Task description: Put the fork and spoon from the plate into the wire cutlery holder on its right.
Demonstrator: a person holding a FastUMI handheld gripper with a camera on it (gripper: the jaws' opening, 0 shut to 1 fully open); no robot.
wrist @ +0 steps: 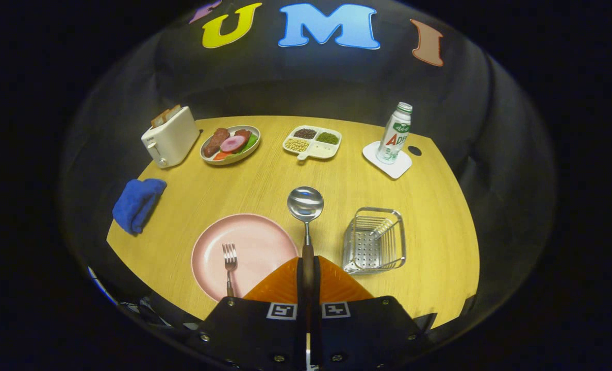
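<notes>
The gripper [308,268] is seen closed on the handle of the spoon [306,206], both fingers [280,286] pressed against it with no gap between them; the spoon's bowl is carried straight ahead of the fingertips, above the wooden table [264,185]. The pink plate [254,242] is found just ahead and to the left of the fingers, with the fork [229,268] lying on it, tines pointing away. The wire cutlery holder [374,240] stands just ahead and to the right. Beyond these, a toaster [170,136], a food dish [230,144], a divided tray [312,142], a bottle [394,133] on a coaster [401,169], and a blue cloth [137,204] are set.
</notes>
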